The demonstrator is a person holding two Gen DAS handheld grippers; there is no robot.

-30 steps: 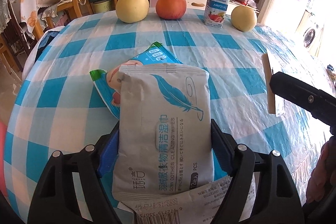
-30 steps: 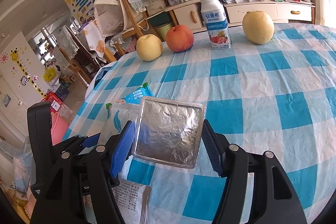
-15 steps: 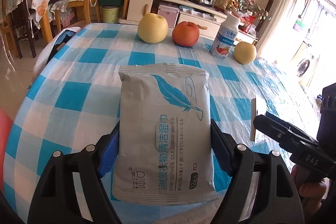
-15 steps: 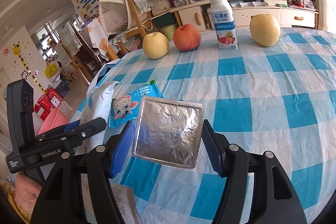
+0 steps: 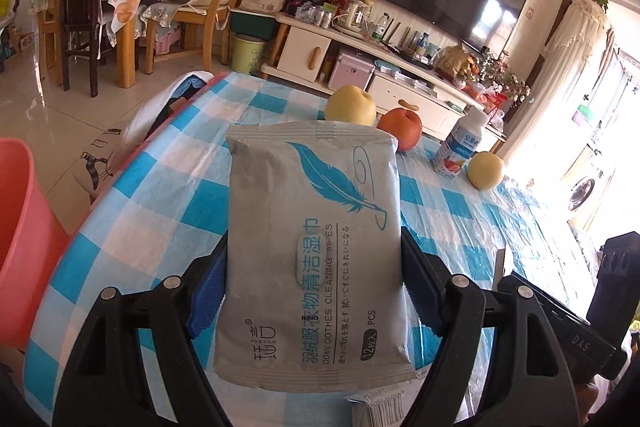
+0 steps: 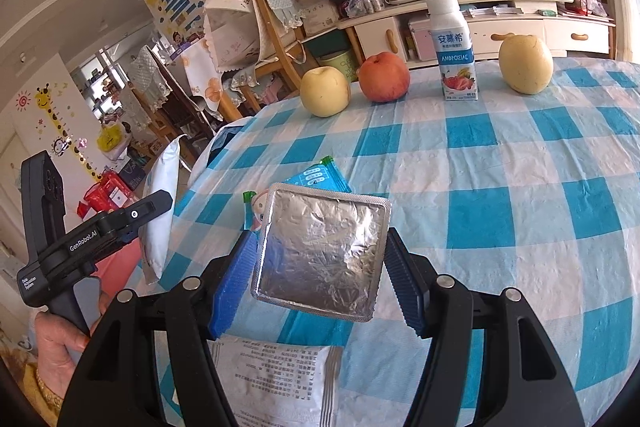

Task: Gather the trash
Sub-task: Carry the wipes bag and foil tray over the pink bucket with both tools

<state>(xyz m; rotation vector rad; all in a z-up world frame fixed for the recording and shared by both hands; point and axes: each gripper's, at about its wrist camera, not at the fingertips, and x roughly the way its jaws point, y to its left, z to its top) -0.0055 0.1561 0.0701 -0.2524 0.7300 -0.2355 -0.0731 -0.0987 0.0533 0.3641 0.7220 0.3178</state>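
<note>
My left gripper (image 5: 314,291) is shut on a grey wet-wipes pack (image 5: 314,247) with a blue feather print, held above the left edge of the checked table (image 5: 168,187). The pack also shows edge-on in the right wrist view (image 6: 160,211), in my left gripper (image 6: 132,223). My right gripper (image 6: 320,283) is shut on a square silver foil packet (image 6: 320,251), held above the table. A blue snack wrapper (image 6: 316,177) lies on the table just beyond the foil packet. A white printed sachet (image 6: 276,379) lies under my right gripper.
Two yellow pears (image 6: 325,91) (image 6: 526,65), a red apple (image 6: 383,78) and a yogurt-drink bottle (image 6: 454,51) stand at the table's far edge. A pink bin (image 5: 20,247) sits on the floor left of the table. Chairs (image 5: 200,7) stand beyond.
My left gripper has lifted the wipes pack and carried it left and back, toward the table's left edge and the pink bin. My right gripper has stayed nearly still with the foil packet.
</note>
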